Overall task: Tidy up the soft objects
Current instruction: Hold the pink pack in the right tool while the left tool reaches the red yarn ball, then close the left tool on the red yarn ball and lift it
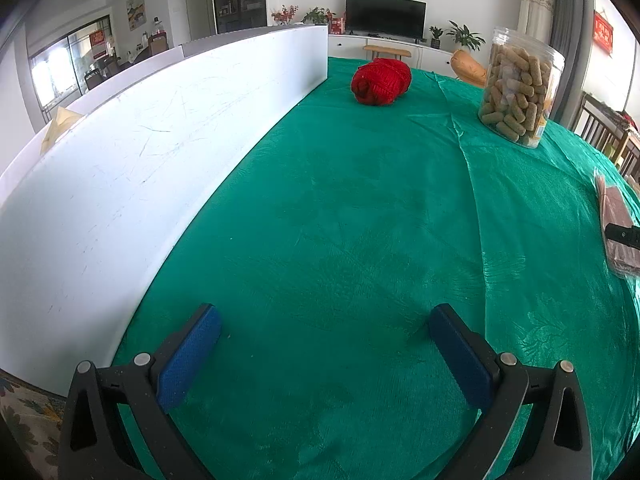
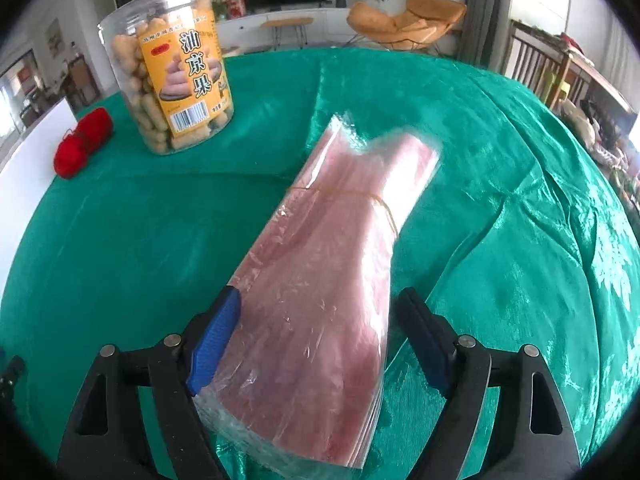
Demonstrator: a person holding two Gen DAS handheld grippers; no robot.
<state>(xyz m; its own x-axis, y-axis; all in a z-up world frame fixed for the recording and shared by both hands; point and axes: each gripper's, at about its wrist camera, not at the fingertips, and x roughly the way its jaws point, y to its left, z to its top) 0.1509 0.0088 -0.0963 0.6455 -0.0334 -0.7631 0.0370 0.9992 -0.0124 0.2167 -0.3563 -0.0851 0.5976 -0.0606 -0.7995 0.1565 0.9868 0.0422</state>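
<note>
A flat bundle of pink plastic bags point(image 2: 320, 264), tied with a thin rubber band, lies on the green tablecloth point(image 2: 500, 200). My right gripper point(image 2: 320, 298) is open around its near end. The left pad sits right at the bundle's edge and the right pad stands clear of it. A red ball of yarn point(image 1: 382, 82) rests at the far side of the table, also seen as the red yarn point(image 2: 82, 142) at the left of the right wrist view. My left gripper point(image 1: 325, 314) is open over bare cloth with nothing between its fingers. The bundle point(image 1: 612, 208) shows at the left wrist view's right edge.
A clear plastic jar of snacks point(image 1: 520, 88) with a yellow label point(image 2: 188, 76) stands upright at the far right of the table. A long white board point(image 1: 140, 140) runs along the table's left side. Chairs and a TV cabinet stand beyond the table.
</note>
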